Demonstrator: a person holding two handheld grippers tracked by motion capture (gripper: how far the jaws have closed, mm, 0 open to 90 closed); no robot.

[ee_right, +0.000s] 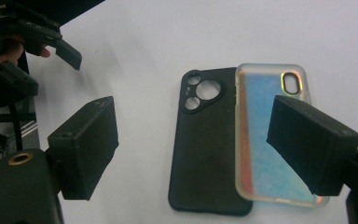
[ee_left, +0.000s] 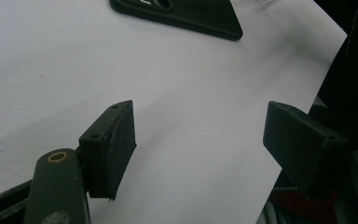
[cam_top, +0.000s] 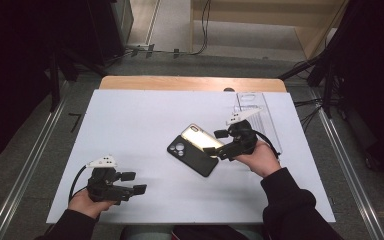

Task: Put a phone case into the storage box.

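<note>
Matte black case [ee_right: 210, 154] beside glossy iridescent clear case [ee_right: 265, 140], both rounded rectangles

I can read no text, brand, number or sign anywhere. The matte black phone case [ee_right: 209, 144] and the iridescent translucent phone case [ee_right: 265, 140] beside it on my white table [cam_top: 130, 125] carry no legible markings.

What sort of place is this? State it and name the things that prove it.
Probably a lab or studio set up for recording, not a home. A white sheet covers a wooden table, dark curtains hang at both sides, and cables trail over the carpeted floor behind.
</note>
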